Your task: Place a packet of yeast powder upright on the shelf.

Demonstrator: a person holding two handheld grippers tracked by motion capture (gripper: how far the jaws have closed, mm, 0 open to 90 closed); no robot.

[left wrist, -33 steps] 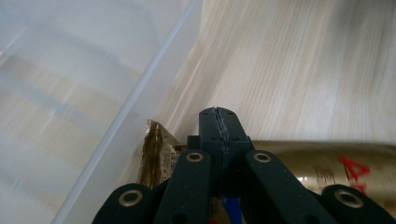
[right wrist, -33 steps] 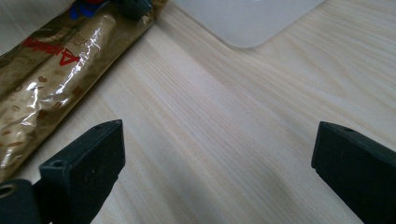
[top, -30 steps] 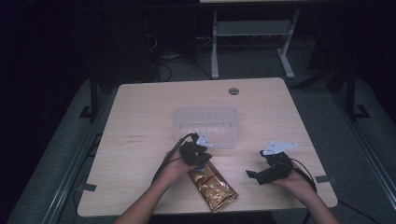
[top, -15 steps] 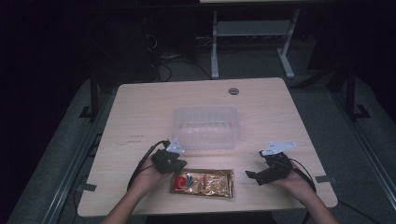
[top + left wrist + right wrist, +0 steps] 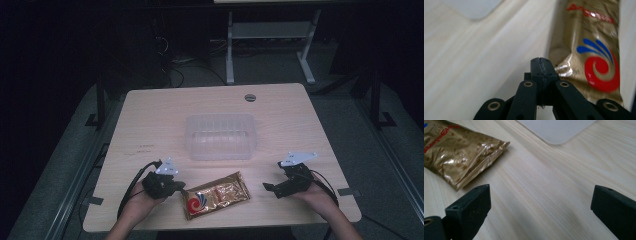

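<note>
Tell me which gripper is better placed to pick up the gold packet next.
Probably the right gripper: its jaws are open and face the gold packet. The left gripper is beside it, jaws shut.

Dim room, grey floor (image 5: 60, 165), white shelf frame (image 5: 270, 35)

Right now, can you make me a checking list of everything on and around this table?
Surface: pale wood table, round hole near the far edge.
Job's things: gold snack packet flat near the front edge; clear plastic tub behind it, apart.
Clutter: nothing seen.
Tongs: left tongs shut, empty, at the packet's end; right tongs open, empty, apart from the packet.
Cables: a black cable trails from the left tongs.
Surroundings: dark room, grey floor, white frame behind.
</note>
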